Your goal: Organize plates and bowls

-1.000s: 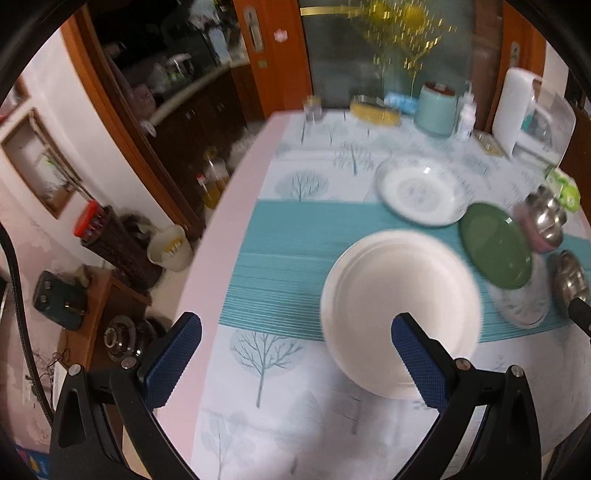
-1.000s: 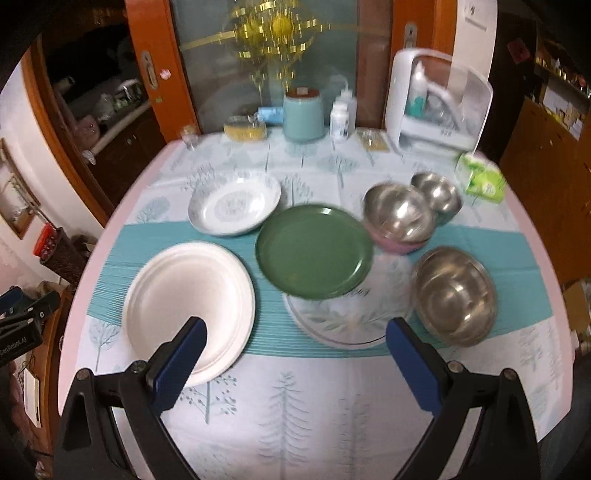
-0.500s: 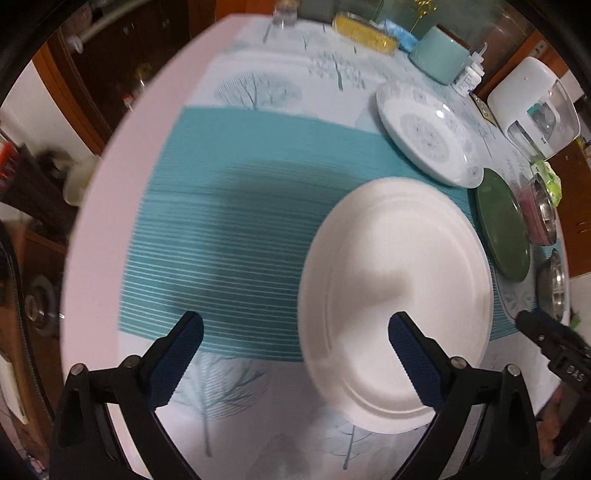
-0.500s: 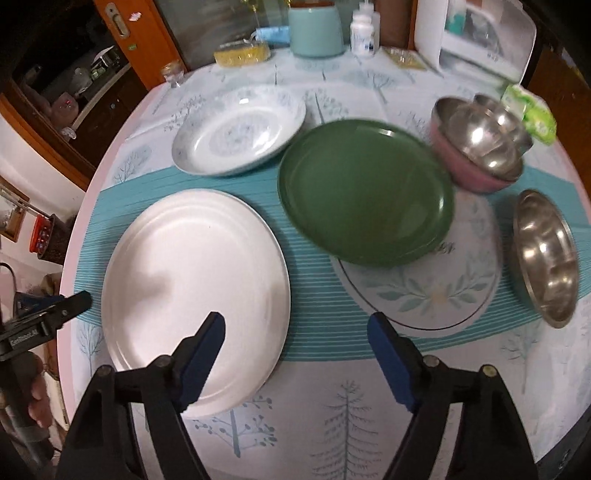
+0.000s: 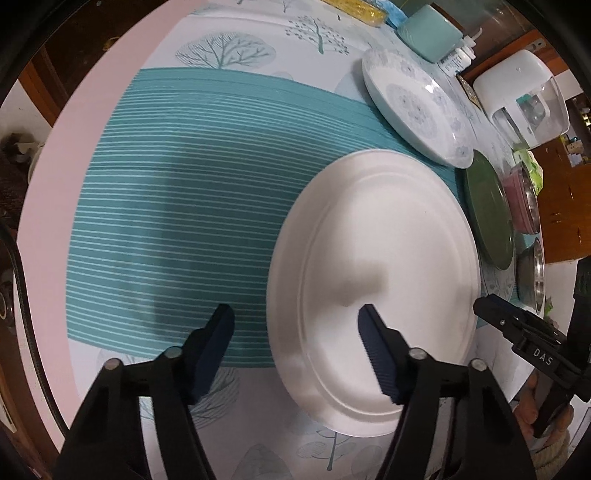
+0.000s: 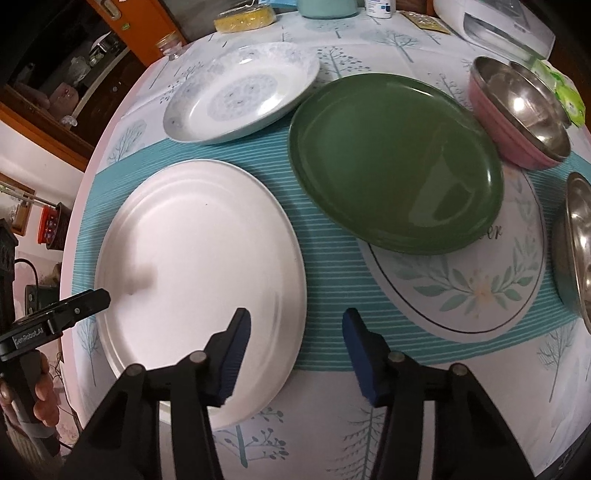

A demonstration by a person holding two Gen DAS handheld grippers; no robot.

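A large white plate (image 5: 373, 273) (image 6: 199, 266) lies flat on the teal runner. My left gripper (image 5: 295, 328) is open and straddles its left rim, one finger over the plate, one over the cloth. My right gripper (image 6: 293, 332) is open and straddles its right rim. A green plate (image 6: 395, 162) (image 5: 489, 210) rests partly on a leaf-patterned plate (image 6: 469, 280). A blue-patterned plate (image 6: 240, 96) (image 5: 413, 103) lies behind. Steel bowls sit nested in a pink bowl (image 6: 517, 107). Another steel bowl (image 6: 576, 243) is at the right edge.
A white appliance (image 5: 521, 99), a teal canister (image 5: 430, 33), small white bottles (image 5: 456, 59), a yellow sponge (image 6: 245, 18) and a glass jar (image 6: 170, 44) stand at the table's far side. A green packet (image 6: 565, 92) lies by the bowls. The pink table edge (image 5: 48, 192) curves at left.
Both grippers have come down and closer to the white plate, one at each side of it, and their jaws have narrowed. The dishes have not moved.
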